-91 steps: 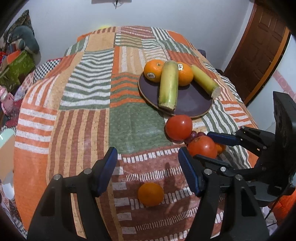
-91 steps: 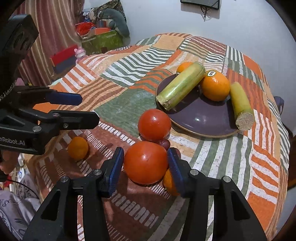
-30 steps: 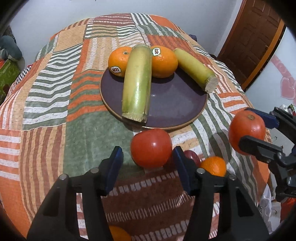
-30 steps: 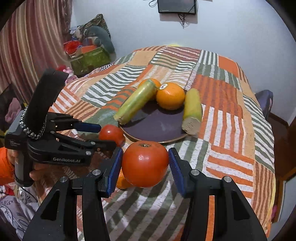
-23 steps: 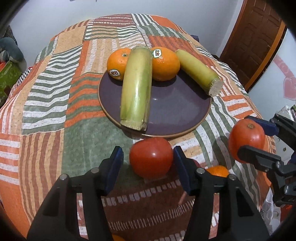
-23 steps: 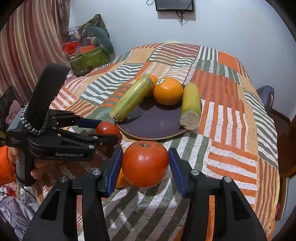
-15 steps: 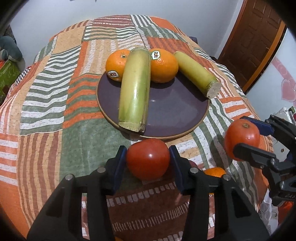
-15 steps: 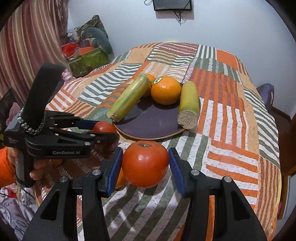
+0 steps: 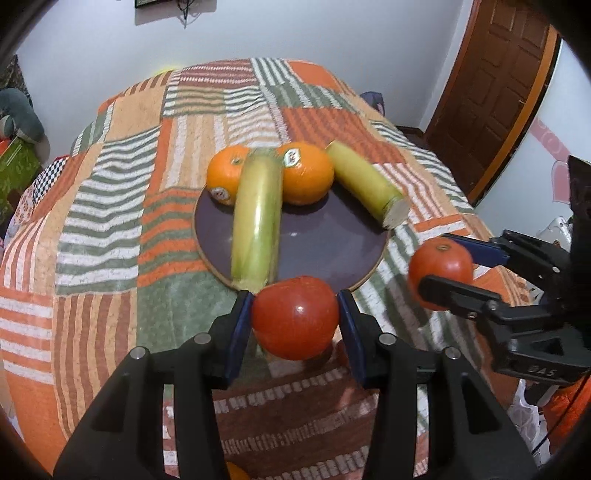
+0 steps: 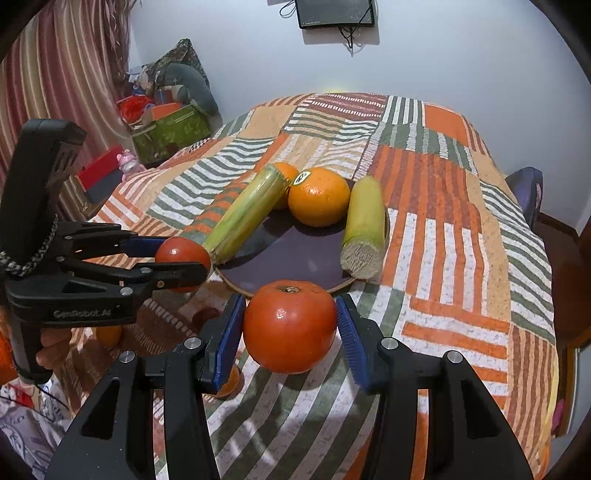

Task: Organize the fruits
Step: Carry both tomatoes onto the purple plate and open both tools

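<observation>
- Landmark: dark purple plate (image 9: 325,243), round with a pale rim, lying flat on a patchwork bedspread (image 9: 110,206) of orange, green, brown and white striped squares.
- On the plate: two oranges (image 9: 304,173) with stickers at its far side, a long green-yellow stalk (image 9: 256,218) laid across between them, and a shorter yellow stalk (image 9: 364,188) with its cut end reaching over the plate's right rim.
- Left gripper (image 9: 295,321): blue pads pinching a red tomato (image 9: 295,317), held just at the plate's near rim, beside the cut end of the long stalk; from the right wrist view it sits clear above the cloth.
- Right gripper (image 10: 290,328): pads clamped on a second red tomato (image 10: 290,326), held off the cloth at the plate's near-right edge.
- On the cloth on the near side of the plate: a small orange (image 10: 229,384), mostly hidden behind the right gripper's left finger; another small orange (image 10: 109,336) below the left gripper's body; a small dark red fruit (image 10: 207,314) between them, kind unclear.
- Room: plain white wall (image 10: 443,55) beyond the plate with a dark screen (image 10: 334,13) mounted high; brown panelled door (image 9: 495,85) to the plate's right; striped curtain (image 10: 55,74) and a heap of boxes and soft things (image 10: 166,110) to its left.
</observation>
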Motion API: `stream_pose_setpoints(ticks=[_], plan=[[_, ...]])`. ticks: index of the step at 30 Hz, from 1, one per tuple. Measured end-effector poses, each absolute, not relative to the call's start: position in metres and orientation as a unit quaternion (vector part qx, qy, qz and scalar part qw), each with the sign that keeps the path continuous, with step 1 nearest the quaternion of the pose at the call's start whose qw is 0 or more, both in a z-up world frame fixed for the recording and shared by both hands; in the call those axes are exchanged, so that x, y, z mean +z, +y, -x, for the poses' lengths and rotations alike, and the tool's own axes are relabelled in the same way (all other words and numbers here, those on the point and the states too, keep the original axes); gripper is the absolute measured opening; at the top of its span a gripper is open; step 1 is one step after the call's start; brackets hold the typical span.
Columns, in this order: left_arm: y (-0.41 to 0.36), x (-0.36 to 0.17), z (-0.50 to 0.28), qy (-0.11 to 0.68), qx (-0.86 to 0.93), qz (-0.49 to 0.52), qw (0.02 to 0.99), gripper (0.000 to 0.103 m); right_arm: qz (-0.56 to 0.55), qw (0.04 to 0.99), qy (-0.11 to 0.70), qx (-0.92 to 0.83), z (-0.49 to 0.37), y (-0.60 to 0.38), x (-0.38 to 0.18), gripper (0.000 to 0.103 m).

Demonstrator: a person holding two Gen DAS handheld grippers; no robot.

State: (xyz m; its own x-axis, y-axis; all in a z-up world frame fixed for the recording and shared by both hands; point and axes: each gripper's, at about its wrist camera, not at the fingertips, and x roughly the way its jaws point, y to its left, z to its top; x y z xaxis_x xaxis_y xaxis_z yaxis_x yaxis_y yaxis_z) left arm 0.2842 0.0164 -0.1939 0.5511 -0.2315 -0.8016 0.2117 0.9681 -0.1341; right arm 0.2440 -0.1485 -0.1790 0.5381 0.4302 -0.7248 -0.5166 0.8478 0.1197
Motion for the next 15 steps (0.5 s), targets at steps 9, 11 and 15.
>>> stream_pose_setpoints(ticks=[9,11,15], plan=[[-0.005,-0.200,-0.312,0.464,-0.141,0.001,0.875,0.046,0.052,0.884,0.385,0.261,-0.265,-0.154,-0.168,0.047],[-0.007,-0.201,-0.317,0.464,-0.143,0.000,0.874,0.046,0.054,0.886,0.382,0.259,-0.272,-0.154,-0.165,0.047],[-0.011,-0.205,-0.329,0.466,-0.146,-0.001,0.872,0.046,0.054,0.888,0.376,0.259,-0.286,-0.151,-0.162,0.047]])
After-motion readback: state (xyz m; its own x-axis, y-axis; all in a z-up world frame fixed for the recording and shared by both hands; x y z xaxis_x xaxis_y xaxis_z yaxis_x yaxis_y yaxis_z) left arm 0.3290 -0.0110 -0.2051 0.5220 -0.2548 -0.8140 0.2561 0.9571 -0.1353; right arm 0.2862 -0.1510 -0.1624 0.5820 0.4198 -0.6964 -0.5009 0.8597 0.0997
